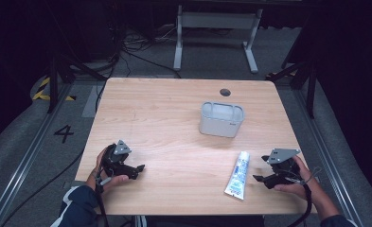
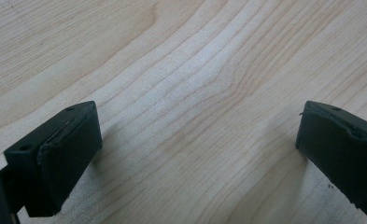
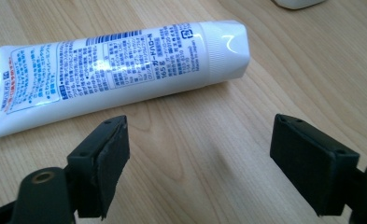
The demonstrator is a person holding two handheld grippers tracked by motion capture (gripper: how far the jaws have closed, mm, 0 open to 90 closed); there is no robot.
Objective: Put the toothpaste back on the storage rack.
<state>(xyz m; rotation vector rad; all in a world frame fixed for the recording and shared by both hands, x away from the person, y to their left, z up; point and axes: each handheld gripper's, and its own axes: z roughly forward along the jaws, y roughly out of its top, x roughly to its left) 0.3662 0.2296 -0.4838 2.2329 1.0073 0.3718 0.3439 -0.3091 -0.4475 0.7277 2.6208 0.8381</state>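
- jaws of the right gripper are standing apart, empty, just short of the white tube lying flat on the table.
- left gripper is resting with jaws apart over bare wood.
- for a clean grip, the right should be straddling the tube's body crosswise.

Wooden table: grey container, white tube lying flat.

Grey bin on the table — upright

floor: grey carpet, black cables | furniture: light wooden desk, white metal frame | surroundings: dark
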